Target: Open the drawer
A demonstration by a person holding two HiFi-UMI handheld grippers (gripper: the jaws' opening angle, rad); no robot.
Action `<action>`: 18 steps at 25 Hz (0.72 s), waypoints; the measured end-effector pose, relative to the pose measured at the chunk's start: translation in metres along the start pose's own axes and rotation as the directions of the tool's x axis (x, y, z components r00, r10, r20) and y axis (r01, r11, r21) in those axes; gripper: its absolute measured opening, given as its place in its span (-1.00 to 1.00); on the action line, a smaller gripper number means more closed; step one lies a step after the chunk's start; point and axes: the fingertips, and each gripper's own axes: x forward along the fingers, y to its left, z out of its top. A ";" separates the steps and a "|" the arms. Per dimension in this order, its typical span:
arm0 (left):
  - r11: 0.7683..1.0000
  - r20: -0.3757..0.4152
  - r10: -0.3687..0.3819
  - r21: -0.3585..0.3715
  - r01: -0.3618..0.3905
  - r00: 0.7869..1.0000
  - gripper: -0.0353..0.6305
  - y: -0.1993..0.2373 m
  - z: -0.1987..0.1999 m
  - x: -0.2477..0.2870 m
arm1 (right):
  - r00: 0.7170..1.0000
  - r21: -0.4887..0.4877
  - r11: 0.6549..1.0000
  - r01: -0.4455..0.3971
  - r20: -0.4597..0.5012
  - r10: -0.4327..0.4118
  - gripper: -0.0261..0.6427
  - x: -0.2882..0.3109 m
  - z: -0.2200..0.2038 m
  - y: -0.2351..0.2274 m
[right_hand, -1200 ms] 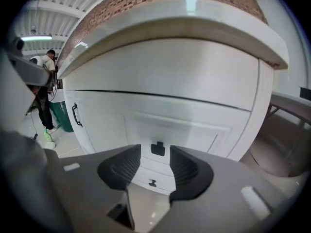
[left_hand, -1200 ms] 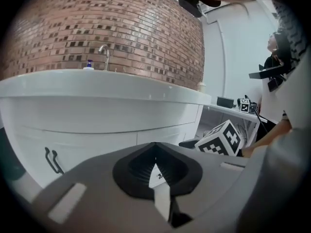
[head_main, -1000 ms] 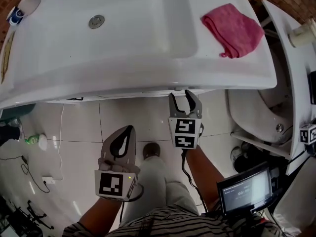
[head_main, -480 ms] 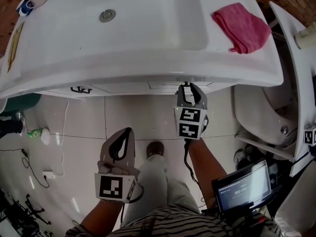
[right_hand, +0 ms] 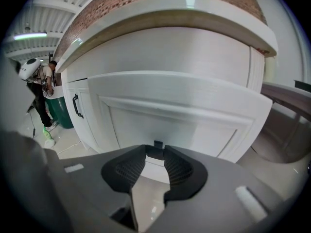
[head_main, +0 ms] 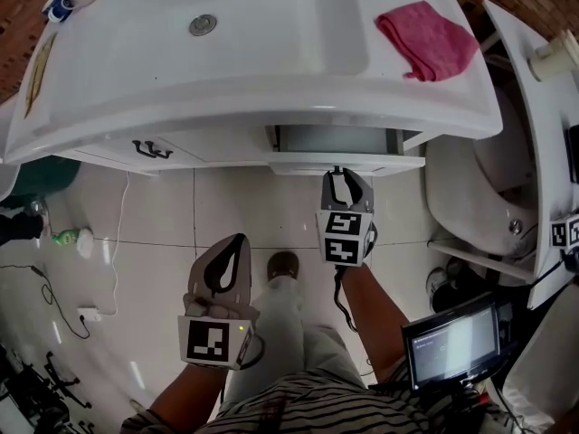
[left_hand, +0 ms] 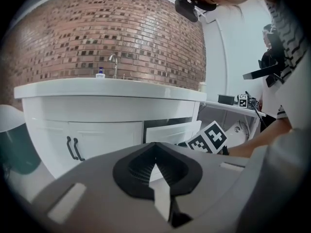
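**Asker:** Drawer (head_main: 346,164): where is it from your grippers?

**Me:** Straight ahead of my right gripper (head_main: 346,175), under the front rim of the sink (head_main: 271,89). It stands partway out of the cabinet. From above I can see into the gap behind its white front.

**Asker:** What is the right gripper doing?

**Me:** Its jaws are pinching the small dark handle (right_hand: 157,145) on the drawer's front. One pad sits on each side of it, both touching.

**Asker:** And your left one?

**Me:** My left gripper (head_main: 238,239) is pressed together on nothing. It hangs nearer to me than the right one, over the tiled floor (head_main: 226,206) and well apart from the cabinet. Ahead of it and to its left are two black door handles (left_hand: 73,148). The pulled-out drawer is ahead and to its right.

**Asker:** Anything else near the grip?

**Me:** A pink cloth (head_main: 427,40) lies on the sink top, beyond my right gripper and a little to its right. It touches neither gripper.
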 end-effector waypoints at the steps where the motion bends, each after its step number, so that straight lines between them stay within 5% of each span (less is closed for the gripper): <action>1: 1.000 0.002 -0.001 0.001 0.001 1.000 -0.85 -0.003 0.001 -0.004 | 1.000 0.000 1.000 -0.005 -0.007 0.005 -0.56 -0.006 -0.005 0.002; 18: 0.999 0.021 -0.011 0.033 0.011 1.000 -0.85 -0.063 0.000 -0.078 | 0.992 0.039 0.997 -0.061 -0.110 0.065 -0.56 -0.108 -0.086 0.036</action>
